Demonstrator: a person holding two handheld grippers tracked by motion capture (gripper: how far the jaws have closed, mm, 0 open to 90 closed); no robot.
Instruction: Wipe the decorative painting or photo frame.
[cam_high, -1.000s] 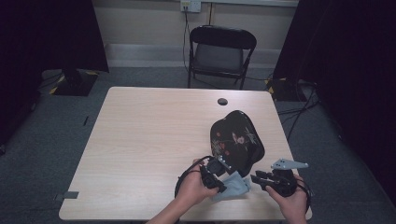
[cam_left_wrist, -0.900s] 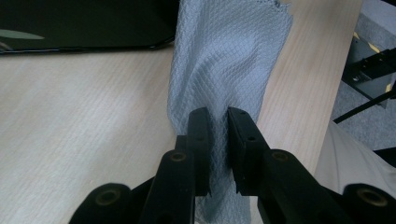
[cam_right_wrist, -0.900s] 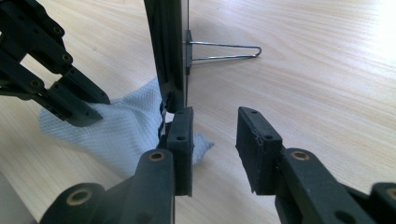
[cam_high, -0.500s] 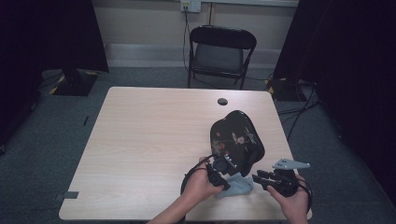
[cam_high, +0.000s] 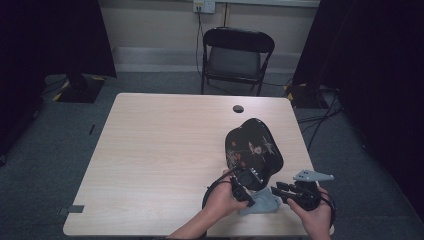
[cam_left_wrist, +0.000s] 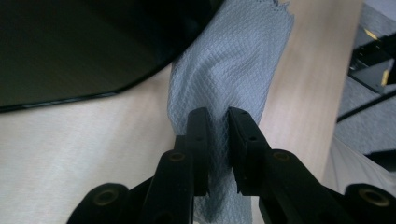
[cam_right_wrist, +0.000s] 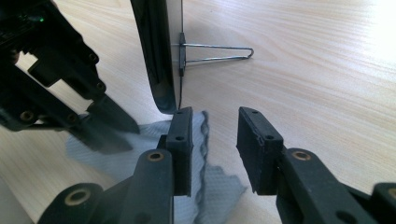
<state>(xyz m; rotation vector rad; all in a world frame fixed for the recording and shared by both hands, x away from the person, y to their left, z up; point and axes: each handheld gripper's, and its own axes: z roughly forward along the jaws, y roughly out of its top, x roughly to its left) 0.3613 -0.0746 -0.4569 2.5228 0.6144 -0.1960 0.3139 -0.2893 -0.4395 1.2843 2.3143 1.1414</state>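
Grey cloth (cam_left_wrist: 224, 79) stays pinched in left tongs (cam_left_wrist: 218, 140), now shifted rightward; right tongs (cam_right_wrist: 215, 149) stand apart, empty.

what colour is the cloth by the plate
Pale grey-blue cloth with a fine diamond weave, clearest in the left gripper view.

Cloth (cam_left_wrist: 233, 70): grey woven fabric w/ fine diamond weave, matt, soft, edge a bit frayed. Plate (cam_high: 252, 147): black, very glossy, lacquer-like, w/ painted red & pale flower pattern; its back (cam_right_wrist: 152, 51) smooth & shiny too. Stand (cam_right_wrist: 215, 52) behind it: thin bare metal wire, bright. Table (cam_high: 160, 150): pale wood-grain top, smooth, low sheen. Left gripper (cam_left_wrist: 218, 123) & right gripper (cam_right_wrist: 214, 128): black matt plastic jaws, brass-looking rivets. Chair (cam_high: 235, 52): dark padded seat, black metal frame
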